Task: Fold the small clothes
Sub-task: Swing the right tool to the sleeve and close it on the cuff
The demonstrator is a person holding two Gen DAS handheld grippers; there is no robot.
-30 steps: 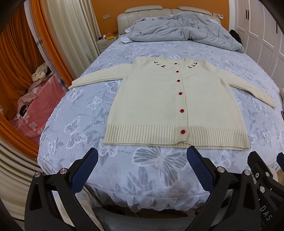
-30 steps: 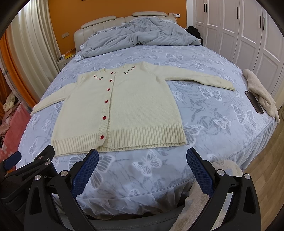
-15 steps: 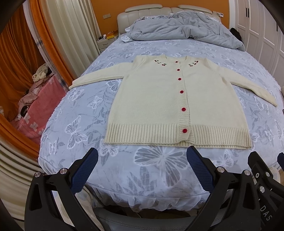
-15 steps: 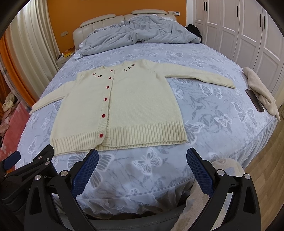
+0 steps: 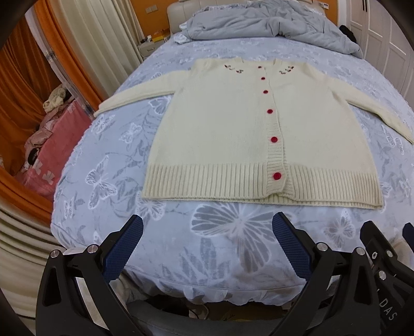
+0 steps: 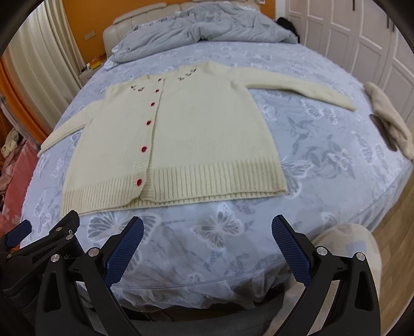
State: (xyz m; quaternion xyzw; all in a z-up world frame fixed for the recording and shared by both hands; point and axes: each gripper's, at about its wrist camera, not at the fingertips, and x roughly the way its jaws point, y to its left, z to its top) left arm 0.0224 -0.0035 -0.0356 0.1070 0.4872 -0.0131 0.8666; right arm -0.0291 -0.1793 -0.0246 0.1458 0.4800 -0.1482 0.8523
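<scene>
A cream knitted cardigan (image 5: 233,134) with red buttons lies flat and face up on the bed, both sleeves spread out sideways; it also shows in the right wrist view (image 6: 196,134). My left gripper (image 5: 207,245) is open and empty, above the bed's near edge, short of the cardigan's ribbed hem. My right gripper (image 6: 207,245) is open and empty too, at the near edge, short of the hem's right half. The left gripper shows at the lower left of the right wrist view (image 6: 44,243).
The bed (image 5: 103,160) has a blue-grey butterfly sheet. A crumpled grey duvet (image 5: 271,23) lies at the headboard end. A beige cloth (image 6: 388,119) and a dark flat object (image 6: 383,131) lie at the bed's right edge. Pink bedding (image 5: 46,150) lies on the floor to the left.
Both grippers have moved forward and a little lower toward the cardigan's hem, which looks larger now. Both stay open and empty. The cardigan has not moved.
</scene>
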